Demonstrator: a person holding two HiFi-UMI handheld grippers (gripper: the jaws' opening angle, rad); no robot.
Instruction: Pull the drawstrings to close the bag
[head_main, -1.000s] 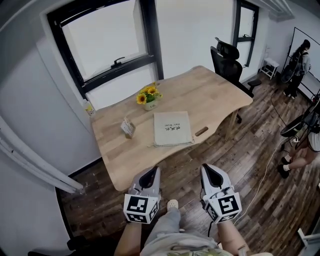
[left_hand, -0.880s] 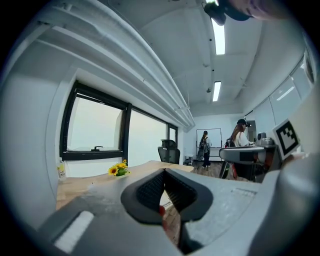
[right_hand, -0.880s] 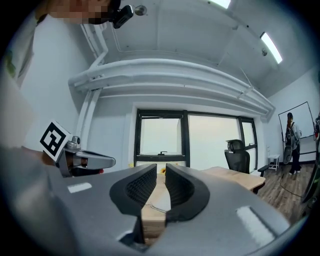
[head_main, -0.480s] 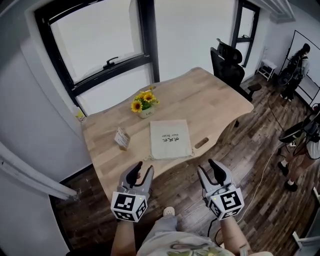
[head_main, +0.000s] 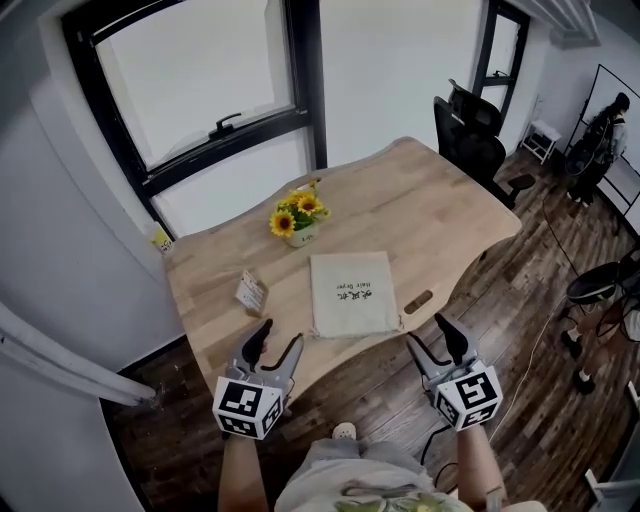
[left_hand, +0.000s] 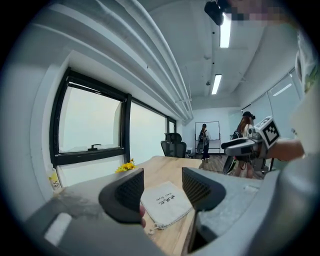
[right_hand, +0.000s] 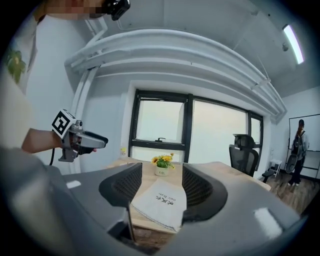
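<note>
Bottom centre of head view: the person's lap and one shoe (head_main: 344, 433) over dark wood floor (head_main: 520, 400).

Left gripper (head_main: 280, 337), lower left: jaws have just been opening and now stand wide apart. Nothing between the pads, nothing held. Its own view looks through the gap at the bag, well short of it.

Right gripper (head_main: 432, 335), lower right: same state. Jaws have just been opening, now spread wide and empty. Its own view also frames the bag in the gap, no contact.

Both grippers hang off the table's near edge, roughly level with each other, one to each side of the bag.

Bag (head_main: 352, 292): pale cloth, lying flat on the wooden table (head_main: 430, 200) in the middle of frame, close to the near edge. Small dark print on its face. It looks flat and slack; no gripper touches it.

Just right of the bag, at the table edge: a dark oblong slot (head_main: 418, 300).
Left of the bag: a small card stand (head_main: 250, 292), apart from it.
Behind the bag: sunflower pot (head_main: 298, 212), upright, apart from it.

Farther back: black office chair (head_main: 475, 140) at the table's far right end, black-framed window (head_main: 200, 80) upper left, a person standing (head_main: 600, 130) at the far right edge.
</note>
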